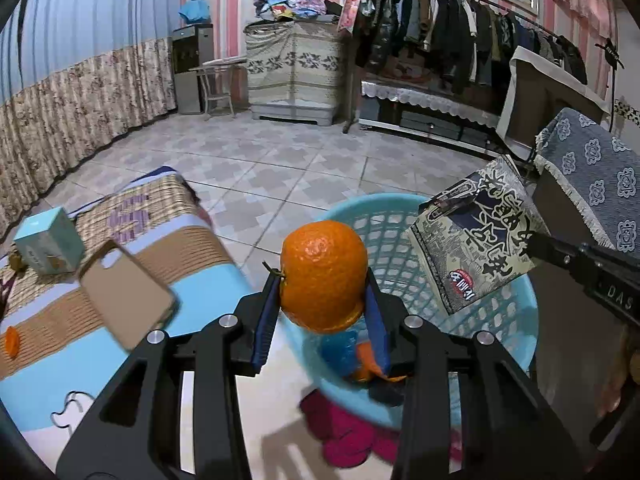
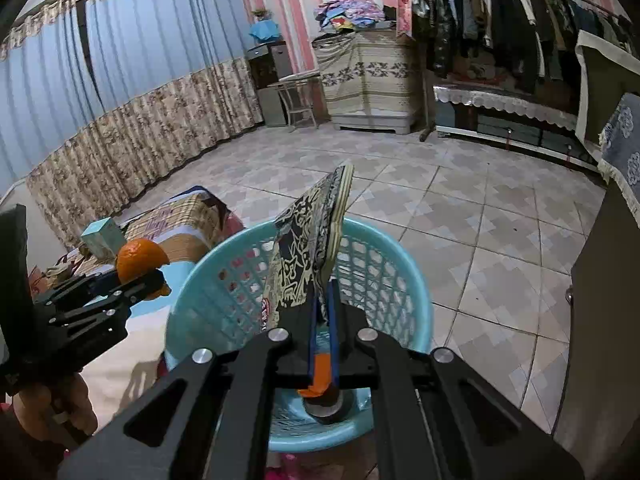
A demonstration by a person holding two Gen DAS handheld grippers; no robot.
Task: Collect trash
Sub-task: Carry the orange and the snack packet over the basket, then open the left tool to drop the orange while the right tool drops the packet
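In the left wrist view, the left gripper [image 1: 322,280] clamps an orange peel [image 1: 323,274], a domed shell of rind, between its blue pads, which press on both sides of it. The peel hangs over the near left rim of a light blue plastic basket [image 1: 404,208] that stands on the tiled floor [image 1: 280,160]. Inside the basket lie orange scraps and a blue wrapper. To the right, the right gripper [image 1: 532,246] reaches in from the edge and pinches a flattened, patterned carton [image 1: 476,240] above the basket's right side. Left of the basket is a bed covered by a striped mat [image 1: 132,240]; on it sit a small pale blue box [image 1: 50,246] near the far left edge, a tan phone case [image 1: 128,294] near the front edge and a small orange scrap [image 1: 12,342].

In the right wrist view, the right gripper [image 2: 324,304] has its jaws clenched tight on the lower edge of the carton [image 2: 308,248], which stands edge-on above the middle of the basket [image 2: 400,264]. The left gripper [image 2: 150,276], in a hand [image 2: 52,412], carries the peel [image 2: 140,260] just outside the basket's left rim.
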